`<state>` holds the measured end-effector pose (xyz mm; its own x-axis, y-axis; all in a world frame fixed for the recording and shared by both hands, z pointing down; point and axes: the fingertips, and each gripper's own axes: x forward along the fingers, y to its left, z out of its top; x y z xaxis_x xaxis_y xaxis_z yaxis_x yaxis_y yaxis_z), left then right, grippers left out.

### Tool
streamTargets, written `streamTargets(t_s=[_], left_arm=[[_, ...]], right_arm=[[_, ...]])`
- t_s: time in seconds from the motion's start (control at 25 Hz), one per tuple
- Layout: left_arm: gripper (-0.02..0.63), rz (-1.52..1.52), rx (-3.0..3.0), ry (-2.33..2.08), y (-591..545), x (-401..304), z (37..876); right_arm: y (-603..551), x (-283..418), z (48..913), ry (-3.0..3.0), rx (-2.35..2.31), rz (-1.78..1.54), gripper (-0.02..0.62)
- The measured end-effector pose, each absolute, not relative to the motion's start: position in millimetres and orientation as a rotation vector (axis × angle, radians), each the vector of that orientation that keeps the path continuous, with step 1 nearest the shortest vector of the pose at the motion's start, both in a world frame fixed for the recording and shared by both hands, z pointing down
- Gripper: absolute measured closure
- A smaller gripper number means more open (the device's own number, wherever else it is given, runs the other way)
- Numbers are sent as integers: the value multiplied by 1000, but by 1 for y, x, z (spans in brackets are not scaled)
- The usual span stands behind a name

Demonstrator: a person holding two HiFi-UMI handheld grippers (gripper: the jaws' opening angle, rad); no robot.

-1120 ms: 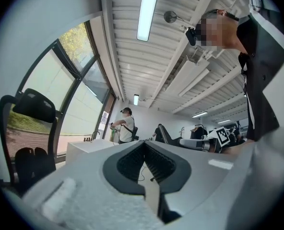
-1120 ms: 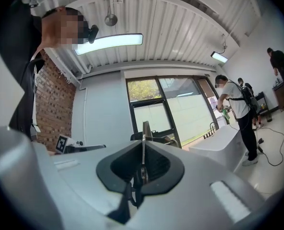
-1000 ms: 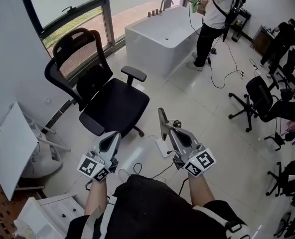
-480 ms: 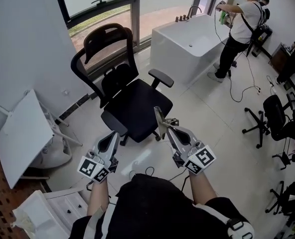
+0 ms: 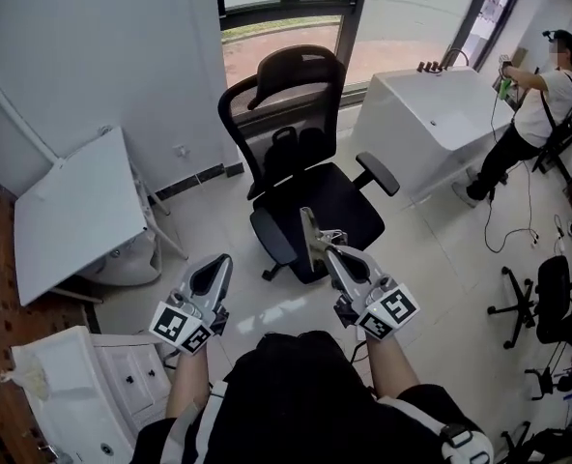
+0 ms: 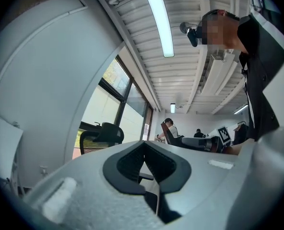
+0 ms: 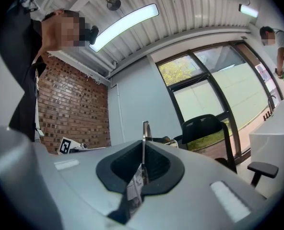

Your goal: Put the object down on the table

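Here, right gripper (image 5: 325, 251) fingers clamping thin metal strip (image 5: 311, 232), left gripper (image 5: 217, 262) fingers closed.

A thin flat piece (image 5: 311, 240) is held in the right gripper (image 5: 330, 257) at lower centre, with the left gripper (image 5: 218, 264) seen alongside and a black office chair (image 5: 305, 177) parked right above.

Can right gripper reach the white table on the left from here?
Probably not yet. The right gripper, shut on a thin flat piece, hangs over the floor; the white table lies off left, past the left gripper. Nothing blocks the way.
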<state>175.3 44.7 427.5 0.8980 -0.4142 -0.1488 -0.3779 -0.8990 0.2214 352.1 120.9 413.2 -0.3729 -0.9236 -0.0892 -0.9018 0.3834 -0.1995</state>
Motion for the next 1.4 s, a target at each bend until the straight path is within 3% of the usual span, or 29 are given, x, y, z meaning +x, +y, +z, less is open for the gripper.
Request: streamTargets(t_s=[0.44, 1.04, 1.4], left_arm=[[607, -329, 2724, -1112, 13, 96, 435], [607, -329, 2580, -1537, -11, 121, 428], [607, -287, 2420, -1818, 23, 67, 429]], right_arm=[[31, 299, 423, 2701, -1210, -241, 588], [-54, 312, 424, 2902, -729, -286, 588], [-63, 239, 438, 2972, -407, -338, 588]])
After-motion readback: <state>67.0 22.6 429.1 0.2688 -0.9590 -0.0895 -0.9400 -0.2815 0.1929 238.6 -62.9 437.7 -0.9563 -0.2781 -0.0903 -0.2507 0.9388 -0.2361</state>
